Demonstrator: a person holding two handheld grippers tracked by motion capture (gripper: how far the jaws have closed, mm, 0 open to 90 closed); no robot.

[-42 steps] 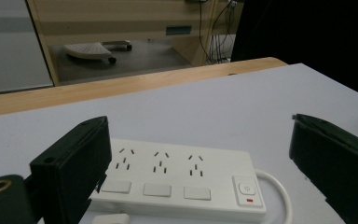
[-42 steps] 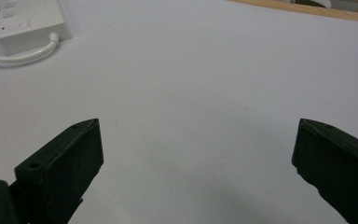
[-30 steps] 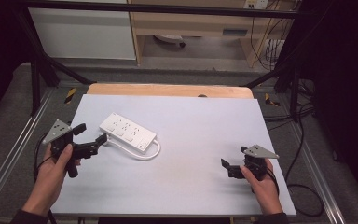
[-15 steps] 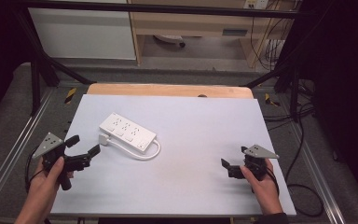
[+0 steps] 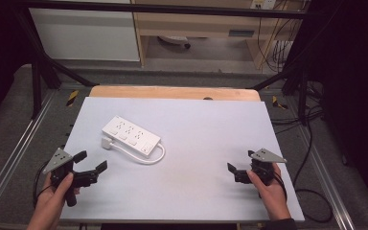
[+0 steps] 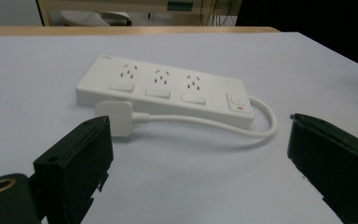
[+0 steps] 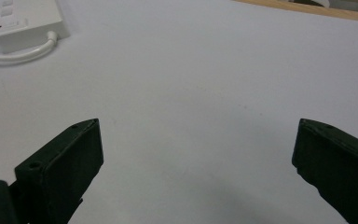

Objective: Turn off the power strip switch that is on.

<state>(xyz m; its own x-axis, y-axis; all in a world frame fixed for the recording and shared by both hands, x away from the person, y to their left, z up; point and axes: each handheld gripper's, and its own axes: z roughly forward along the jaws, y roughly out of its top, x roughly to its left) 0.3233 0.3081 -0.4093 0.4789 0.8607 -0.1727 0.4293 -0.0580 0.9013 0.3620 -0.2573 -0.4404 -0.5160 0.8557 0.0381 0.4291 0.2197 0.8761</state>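
both claws (image 5: 91,161) (image 5: 237,172) gape apart, empty; power strip (image 5: 131,136) bears no legible writing.

The high view looks forward and down from above the person's side onto the whole pale grey tabletop (image 5: 206,143). The left gripper view sits low, near the surface, between its wide-apart black jaws, and it faces the white plastic power strip with three sockets (image 6: 163,88) from close by. The right gripper view is also low and faces across bare tabletop; the same strip (image 7: 25,21) shows at its top left corner. All three views share this strip (image 5: 131,136).
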